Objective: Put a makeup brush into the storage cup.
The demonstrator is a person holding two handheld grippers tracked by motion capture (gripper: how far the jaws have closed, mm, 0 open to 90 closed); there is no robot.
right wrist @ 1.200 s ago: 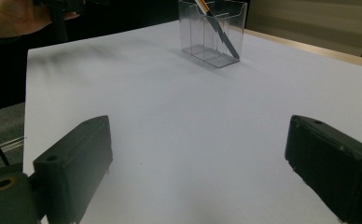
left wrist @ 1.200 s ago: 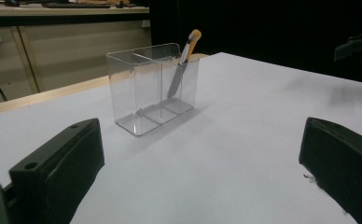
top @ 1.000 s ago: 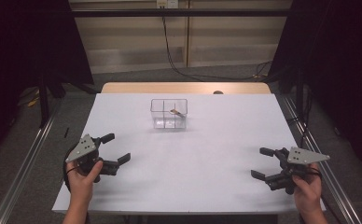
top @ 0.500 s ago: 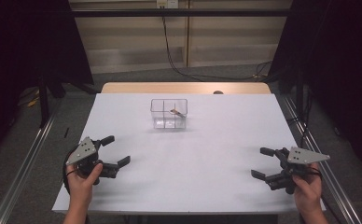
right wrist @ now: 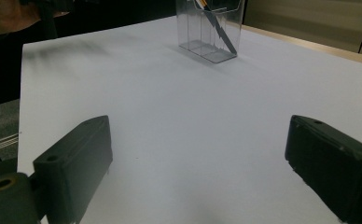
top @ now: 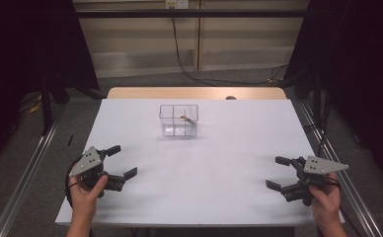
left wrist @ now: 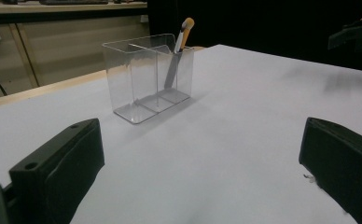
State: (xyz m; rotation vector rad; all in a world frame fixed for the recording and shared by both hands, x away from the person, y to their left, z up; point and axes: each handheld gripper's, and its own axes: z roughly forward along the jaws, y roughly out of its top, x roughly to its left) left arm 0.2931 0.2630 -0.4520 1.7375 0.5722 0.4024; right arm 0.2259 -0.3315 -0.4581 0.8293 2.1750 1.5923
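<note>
Left gripper (top: 116,160) has drifted slightly lower-left; right gripper (top: 280,173) unchanged. Both jaws spread, empty. Brush (left wrist: 178,51) in clear holder (top: 178,120) untouched.

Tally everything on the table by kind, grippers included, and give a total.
Clear organizer: 1
Brush standing in the organizer: 1
Grippers, both open: 2, left gripper and right gripper
Total: 4
</note>
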